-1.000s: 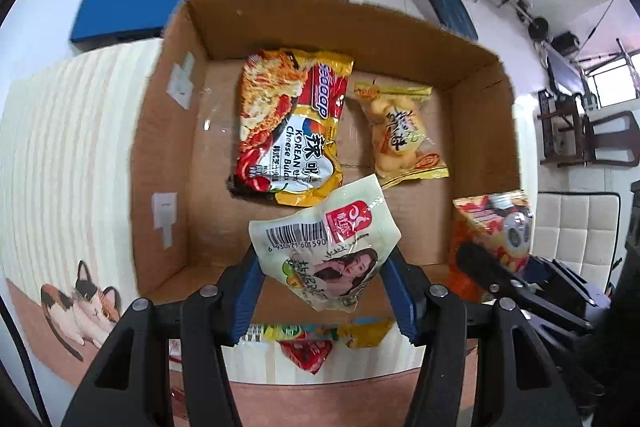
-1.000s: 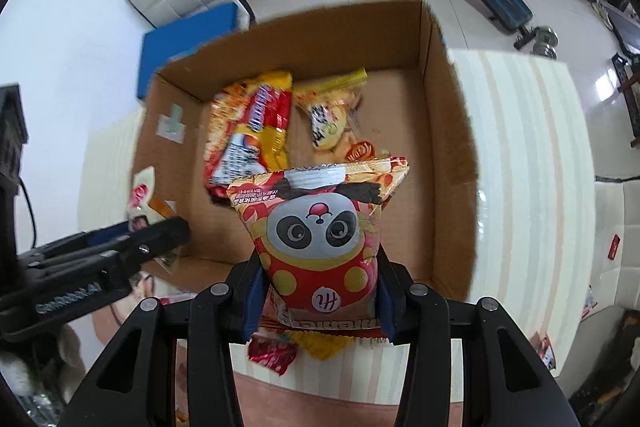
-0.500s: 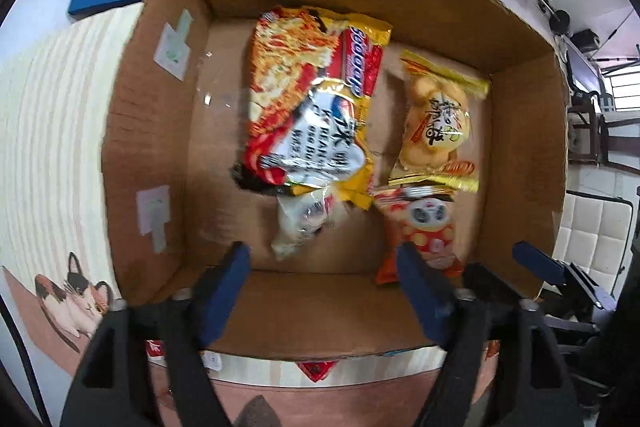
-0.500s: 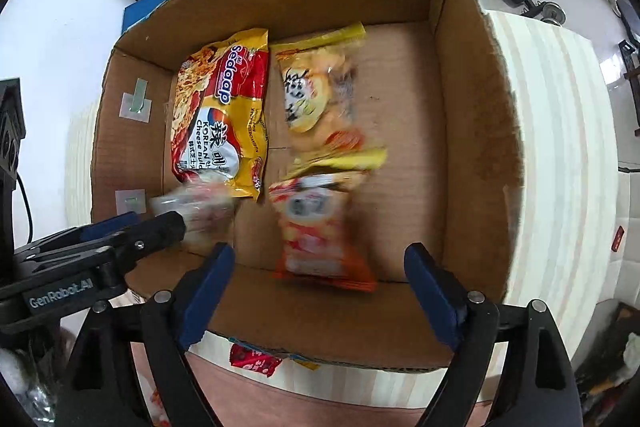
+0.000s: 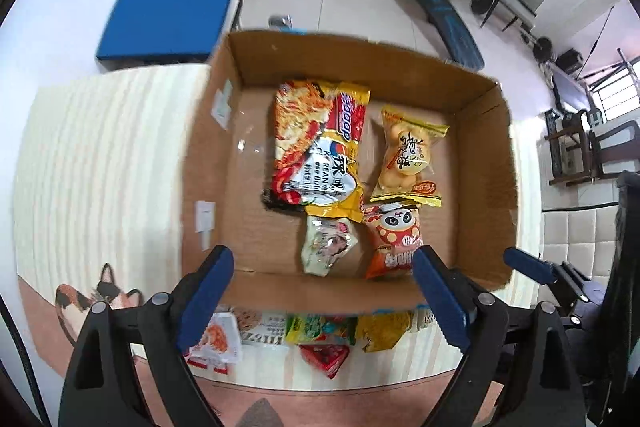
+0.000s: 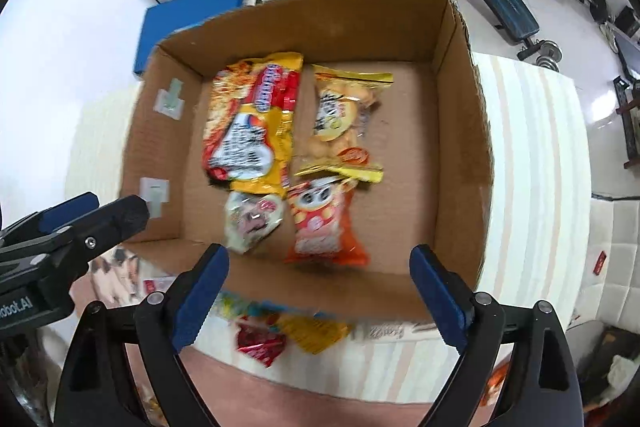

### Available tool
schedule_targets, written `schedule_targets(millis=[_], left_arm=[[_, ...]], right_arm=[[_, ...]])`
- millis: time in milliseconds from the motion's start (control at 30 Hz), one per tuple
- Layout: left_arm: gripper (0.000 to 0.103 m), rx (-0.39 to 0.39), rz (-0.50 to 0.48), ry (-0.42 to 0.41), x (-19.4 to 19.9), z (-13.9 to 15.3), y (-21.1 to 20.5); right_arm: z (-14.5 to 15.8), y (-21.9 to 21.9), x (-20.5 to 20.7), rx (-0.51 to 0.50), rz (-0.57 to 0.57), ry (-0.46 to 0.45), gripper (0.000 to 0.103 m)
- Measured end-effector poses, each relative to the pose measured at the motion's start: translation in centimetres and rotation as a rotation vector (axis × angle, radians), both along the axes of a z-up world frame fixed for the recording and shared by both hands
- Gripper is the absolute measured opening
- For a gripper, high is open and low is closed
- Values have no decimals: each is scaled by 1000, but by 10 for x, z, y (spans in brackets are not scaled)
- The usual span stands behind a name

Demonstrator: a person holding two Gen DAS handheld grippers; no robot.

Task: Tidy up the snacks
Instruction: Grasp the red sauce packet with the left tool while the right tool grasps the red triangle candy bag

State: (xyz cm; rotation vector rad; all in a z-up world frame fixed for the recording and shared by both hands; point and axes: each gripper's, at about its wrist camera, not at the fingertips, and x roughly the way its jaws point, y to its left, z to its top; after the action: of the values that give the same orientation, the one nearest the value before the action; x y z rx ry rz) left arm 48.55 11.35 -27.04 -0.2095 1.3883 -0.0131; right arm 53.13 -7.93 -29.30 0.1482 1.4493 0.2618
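An open cardboard box (image 5: 496, 155) (image 6: 460, 115) stands on the striped table. Inside lie a red-and-yellow noodle pack (image 5: 320, 143) (image 6: 248, 131), a yellow bag of small pastries (image 5: 408, 151) (image 6: 340, 119), a white packet with a picture (image 5: 326, 243) (image 6: 252, 217) and an orange panda snack bag (image 5: 392, 239) (image 6: 320, 223). My left gripper (image 5: 320, 279) hovers over the box's near wall, jaws opening, nothing between them. My right gripper (image 6: 320, 263) hangs beside it over the same wall, jaws also opening and empty.
Several loose snack packets (image 5: 320, 335) (image 6: 260, 343) lie on the table just in front of the box. A cat picture (image 5: 96, 295) marks the table's left edge. Beyond are a blue cushion (image 5: 168, 19), white padded seats and gym equipment (image 5: 436, 7).
Both grippers opened and let go: the white packet and the panda bag dropped onto the box floor. Both grippers then rose and drew back from the box.
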Motion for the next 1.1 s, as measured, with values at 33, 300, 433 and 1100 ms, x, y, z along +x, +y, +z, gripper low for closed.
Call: schedule_targets(millis=[33,300,433,1100], left_arm=[[92,-2,10,-18,-9,6,6],[92,-19,200,1,-131,-6,91],[91,-84,338,172,-220,-71,144],[91,-235,664,544,-341,-235,202]], right_arm=[[4,2,-7,19,-4,-4,94],[-3,47,-93,30,14,54,94],[-26,85,-128,5,38,91,94],[-92,147,-171,-68,101,215,94]])
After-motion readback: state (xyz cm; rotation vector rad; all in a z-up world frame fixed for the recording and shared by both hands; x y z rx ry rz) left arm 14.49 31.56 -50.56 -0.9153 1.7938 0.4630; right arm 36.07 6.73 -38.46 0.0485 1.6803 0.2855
